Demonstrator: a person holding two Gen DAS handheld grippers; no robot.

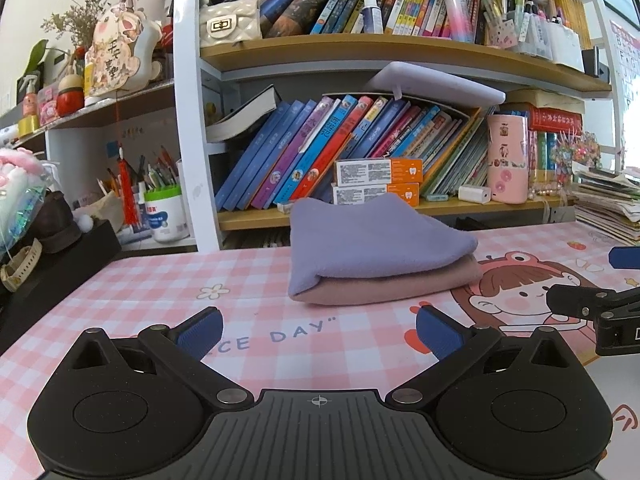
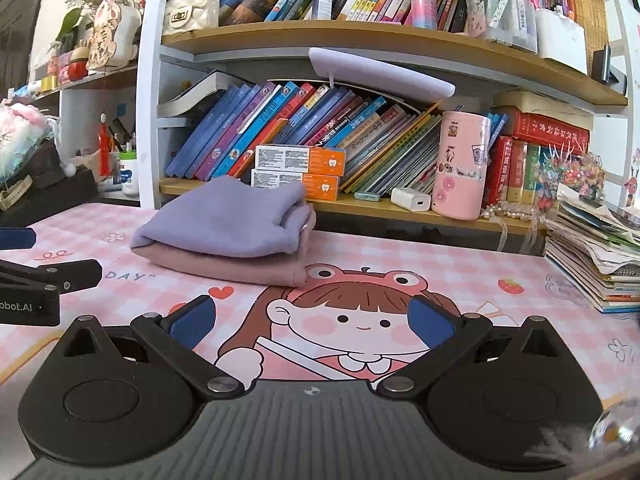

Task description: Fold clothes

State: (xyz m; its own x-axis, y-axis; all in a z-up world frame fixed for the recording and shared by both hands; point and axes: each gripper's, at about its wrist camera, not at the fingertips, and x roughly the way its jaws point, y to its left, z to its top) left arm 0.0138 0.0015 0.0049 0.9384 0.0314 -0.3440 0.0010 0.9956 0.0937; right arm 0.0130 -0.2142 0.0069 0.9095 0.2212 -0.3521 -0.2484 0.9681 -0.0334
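The folded clothes are lying in a small stack on the pink checked mat [image 1: 168, 280] that is covering the surface: a lilac garment [image 1: 372, 236] is resting on top of a dusty pink garment [image 1: 396, 286], near the bookshelf [image 1: 400, 46]. The left gripper [image 1: 319, 330] is hovering just in front of the stack, its jaws standing wide apart and holding nothing. The right gripper [image 2: 312, 322] is hovering over the cartoon girl print [image 2: 352, 320], its jaws also spread wide and holding nothing.

Left gripper [image 1: 319, 332] and right gripper [image 2: 312, 322] hover side by side — jaws spread wide, holding nothing.
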